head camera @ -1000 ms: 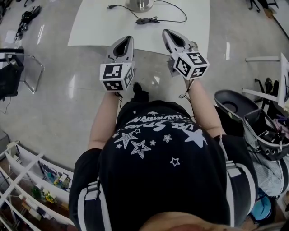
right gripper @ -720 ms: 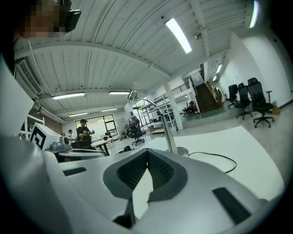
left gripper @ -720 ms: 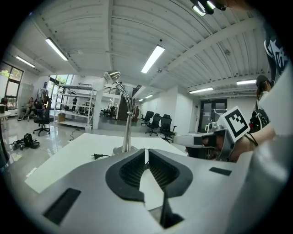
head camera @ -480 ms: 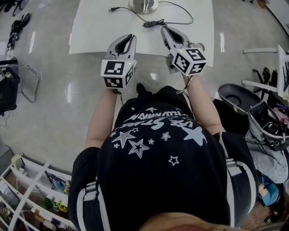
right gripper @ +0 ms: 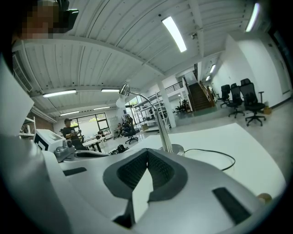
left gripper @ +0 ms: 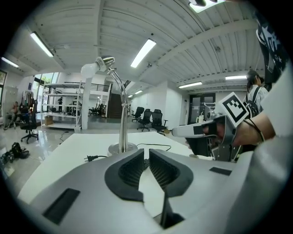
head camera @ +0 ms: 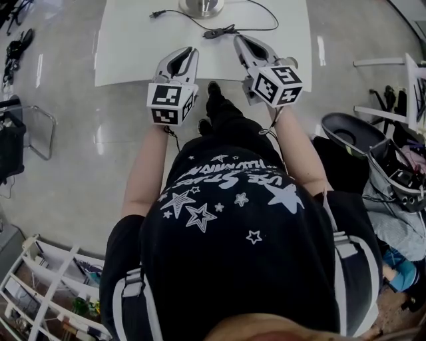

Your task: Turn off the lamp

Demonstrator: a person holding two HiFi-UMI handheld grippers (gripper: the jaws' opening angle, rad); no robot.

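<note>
Head view: the lamp (head camera: 202,6) stands at the far edge of the white table (head camera: 133,50), only its base in frame, and the small inline switch (head camera: 216,32) on its cord lies just ahead of the right gripper (head camera: 237,40); light and likely to skid, it wants a press from above. Left gripper view: the left gripper (left gripper: 146,154) is empty, jaws all but closed, hiding the switch behind them. Right gripper view: the jaws meet on nothing, and whether the bulb (right gripper: 121,101) glows is hard to tell
</note>
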